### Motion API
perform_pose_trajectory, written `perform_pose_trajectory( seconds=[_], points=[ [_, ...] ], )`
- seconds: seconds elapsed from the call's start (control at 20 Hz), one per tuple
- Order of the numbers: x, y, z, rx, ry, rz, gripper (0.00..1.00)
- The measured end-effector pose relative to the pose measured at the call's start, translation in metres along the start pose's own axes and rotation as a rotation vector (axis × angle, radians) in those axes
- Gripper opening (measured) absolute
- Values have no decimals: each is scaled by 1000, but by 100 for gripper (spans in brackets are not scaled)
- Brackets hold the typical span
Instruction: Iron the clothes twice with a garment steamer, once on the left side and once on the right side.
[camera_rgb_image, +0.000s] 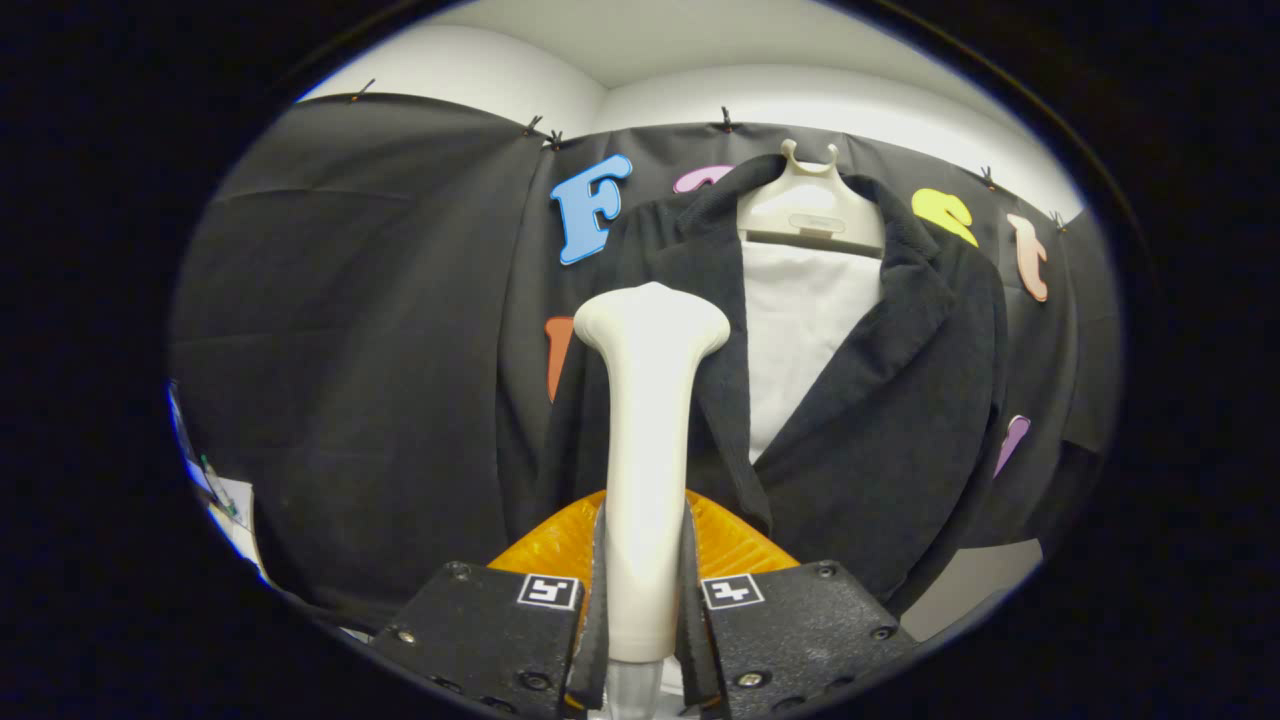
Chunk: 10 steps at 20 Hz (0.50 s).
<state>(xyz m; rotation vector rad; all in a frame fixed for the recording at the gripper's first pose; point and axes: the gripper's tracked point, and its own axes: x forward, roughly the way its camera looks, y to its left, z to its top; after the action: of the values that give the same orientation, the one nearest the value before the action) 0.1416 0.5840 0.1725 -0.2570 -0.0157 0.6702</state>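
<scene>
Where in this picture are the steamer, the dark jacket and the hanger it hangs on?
garment steamer (648, 420), gripper view: middle of its pale handle, clamped between the tongs (640, 625).
dark jacket (900, 420), gripper view: front panel beside the lapel, beyond the steamer.
hanger (810, 200), gripper view: its pale broad neck above the collar.

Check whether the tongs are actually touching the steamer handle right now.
Touching. In the gripper view, both fingers of the tongs press the sides of the steamer handle, no gap either side.

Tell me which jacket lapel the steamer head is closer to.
The lapel beside the steamer, next to the blue letter's side; the gripper is shut on the steamer. The other lapel lies beyond the white panel.
</scene>
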Motion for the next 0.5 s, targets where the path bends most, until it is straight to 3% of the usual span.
perform_pose_trajectory(
  seconds=[0.5],
  points=[
    [-13, 7, -51, -17, 86, 26, 31]
  ],
)
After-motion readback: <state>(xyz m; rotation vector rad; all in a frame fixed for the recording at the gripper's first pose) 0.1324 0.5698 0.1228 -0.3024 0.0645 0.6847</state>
